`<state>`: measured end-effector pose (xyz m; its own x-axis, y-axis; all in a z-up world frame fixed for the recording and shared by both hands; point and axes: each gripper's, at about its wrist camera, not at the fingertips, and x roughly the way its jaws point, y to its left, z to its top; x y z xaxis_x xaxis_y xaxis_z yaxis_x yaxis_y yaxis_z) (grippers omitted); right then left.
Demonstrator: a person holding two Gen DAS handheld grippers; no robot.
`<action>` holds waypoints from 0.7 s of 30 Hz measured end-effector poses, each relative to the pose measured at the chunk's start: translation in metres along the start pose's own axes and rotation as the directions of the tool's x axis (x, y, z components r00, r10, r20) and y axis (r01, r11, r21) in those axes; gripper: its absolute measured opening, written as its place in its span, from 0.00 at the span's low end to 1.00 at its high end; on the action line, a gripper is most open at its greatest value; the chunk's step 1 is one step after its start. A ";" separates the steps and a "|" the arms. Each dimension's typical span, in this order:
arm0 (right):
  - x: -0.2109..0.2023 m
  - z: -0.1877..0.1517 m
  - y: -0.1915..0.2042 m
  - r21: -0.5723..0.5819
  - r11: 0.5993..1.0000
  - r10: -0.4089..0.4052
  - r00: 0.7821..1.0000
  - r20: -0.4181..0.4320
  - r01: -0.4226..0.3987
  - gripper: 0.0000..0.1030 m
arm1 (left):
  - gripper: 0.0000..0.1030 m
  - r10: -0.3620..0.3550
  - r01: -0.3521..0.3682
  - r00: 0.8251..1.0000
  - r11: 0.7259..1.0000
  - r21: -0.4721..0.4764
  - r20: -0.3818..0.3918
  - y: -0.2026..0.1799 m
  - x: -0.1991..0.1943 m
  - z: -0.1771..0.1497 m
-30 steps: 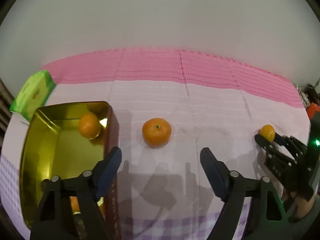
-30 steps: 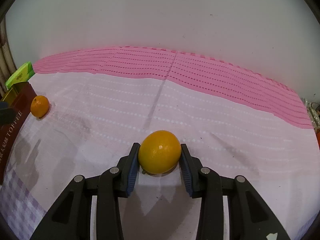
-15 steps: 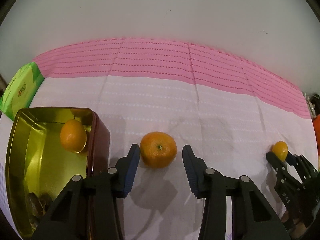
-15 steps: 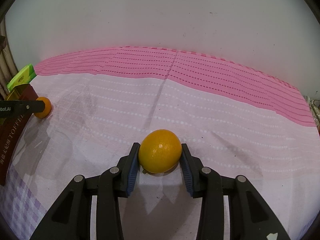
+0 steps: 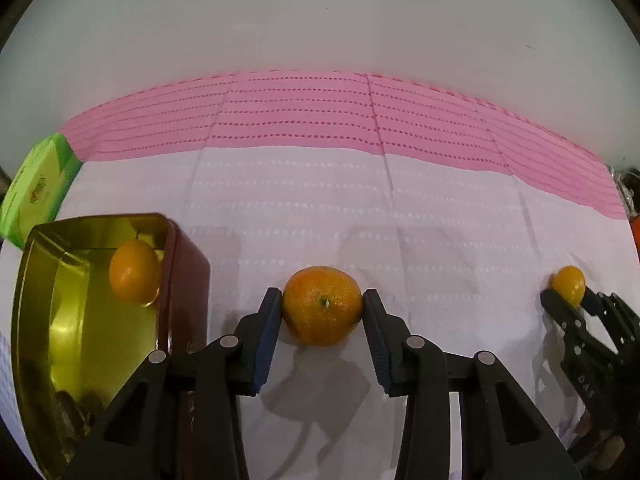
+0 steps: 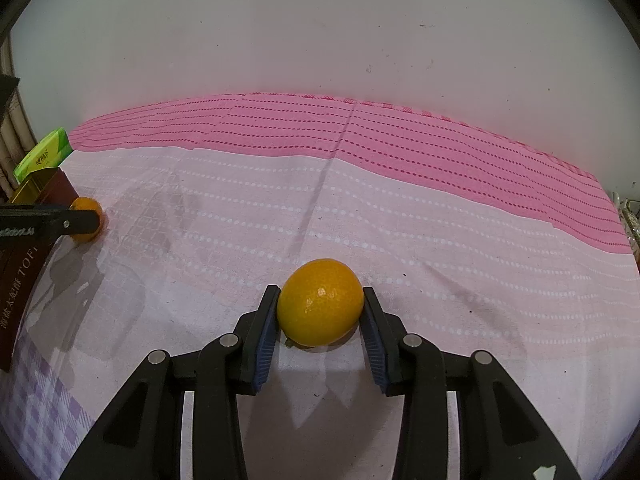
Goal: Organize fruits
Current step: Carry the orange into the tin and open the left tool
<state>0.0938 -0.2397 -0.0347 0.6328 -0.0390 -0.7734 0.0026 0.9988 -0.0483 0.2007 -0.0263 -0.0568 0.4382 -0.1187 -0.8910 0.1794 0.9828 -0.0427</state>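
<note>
L gripper point(image 5: 322, 320) jaws closing; R gripper point(image 6: 320, 316) clamped.

The mandarin point(image 5: 322, 305), round, slightly flattened and deep orange with its green stem scar facing up, sits on the cloth between the pads of the left tongs point(image 5: 322, 312), which are closing and touch both its flanks. The smaller fruit point(image 6: 320, 301) (smooth, egg-shaped, yellow-orange, with a glossy highlight) lies on its side, pinched between the pads of the right tongs point(image 6: 320, 308). A third fruit point(image 5: 134, 271), oval and orange, rests inside the gold-lined tin point(image 5: 36, 300), against its far corner, just left of the left tongs.
</note>
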 end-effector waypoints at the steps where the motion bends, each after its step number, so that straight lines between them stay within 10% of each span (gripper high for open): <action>1: 0.000 0.000 0.000 0.000 1.000 0.000 1.000 0.000 0.000 0.36 | 0.41 0.001 -0.001 1.000 1.000 0.000 0.000 -0.001 0.000 -0.001; 21: 0.000 0.000 0.002 -0.006 1.000 -0.007 1.000 0.000 0.007 0.36 | 0.41 -0.020 0.021 0.998 1.000 -0.010 0.062 0.023 -0.089 -0.044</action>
<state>0.0940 -0.2380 -0.0345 0.6331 -0.0464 -0.7727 0.0024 0.9983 -0.0581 0.1268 0.0128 0.0019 0.4880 -0.1471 -0.8603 0.1796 0.9815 -0.0660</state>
